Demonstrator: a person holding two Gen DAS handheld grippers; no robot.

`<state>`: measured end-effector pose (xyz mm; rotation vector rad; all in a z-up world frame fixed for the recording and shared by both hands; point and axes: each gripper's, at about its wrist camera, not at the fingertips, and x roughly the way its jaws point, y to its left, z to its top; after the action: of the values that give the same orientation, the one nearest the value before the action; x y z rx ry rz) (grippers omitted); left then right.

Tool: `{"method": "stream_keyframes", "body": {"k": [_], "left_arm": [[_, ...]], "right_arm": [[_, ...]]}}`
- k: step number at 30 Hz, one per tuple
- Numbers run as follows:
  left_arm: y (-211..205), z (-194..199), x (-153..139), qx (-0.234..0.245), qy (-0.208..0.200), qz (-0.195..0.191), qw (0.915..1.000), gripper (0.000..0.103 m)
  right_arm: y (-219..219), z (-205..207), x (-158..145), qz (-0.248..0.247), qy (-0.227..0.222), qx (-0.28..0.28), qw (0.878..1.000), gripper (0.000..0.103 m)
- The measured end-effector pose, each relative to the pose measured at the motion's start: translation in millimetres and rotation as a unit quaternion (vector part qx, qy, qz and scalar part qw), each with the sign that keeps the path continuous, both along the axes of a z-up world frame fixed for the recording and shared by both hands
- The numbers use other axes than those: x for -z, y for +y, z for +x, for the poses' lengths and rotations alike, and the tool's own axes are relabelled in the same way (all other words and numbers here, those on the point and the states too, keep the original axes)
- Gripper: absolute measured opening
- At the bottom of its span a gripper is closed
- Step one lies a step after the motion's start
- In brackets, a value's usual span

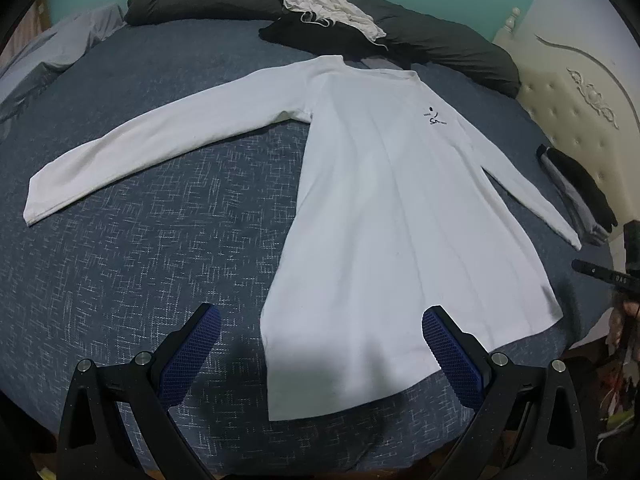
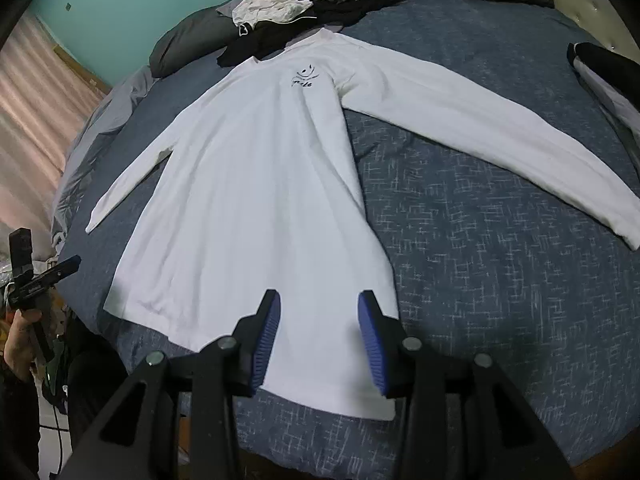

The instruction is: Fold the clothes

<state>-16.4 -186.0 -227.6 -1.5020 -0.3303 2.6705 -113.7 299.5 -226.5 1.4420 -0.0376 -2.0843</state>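
A white long-sleeved shirt lies flat and face up on the blue bed cover, both sleeves spread out to the sides, hem toward the cameras. The left gripper hangs above the hem with its fingers spread wide and holding nothing. The right gripper is over the hem too, fingers also apart (less wide) and empty. Beyond the collar is a pile of clothes, white and dark, on dark pillows.
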Motion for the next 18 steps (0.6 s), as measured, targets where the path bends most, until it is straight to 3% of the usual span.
{"method": "stream_keyframes", "body": {"k": [18], "left_arm": [[-2, 12, -8, -0.031, 0.04, -0.005, 0.9987, 0.103]], "right_arm": [[-7, 6, -6, 0.0, 0.018, -0.007, 1.0, 0.041]]}}
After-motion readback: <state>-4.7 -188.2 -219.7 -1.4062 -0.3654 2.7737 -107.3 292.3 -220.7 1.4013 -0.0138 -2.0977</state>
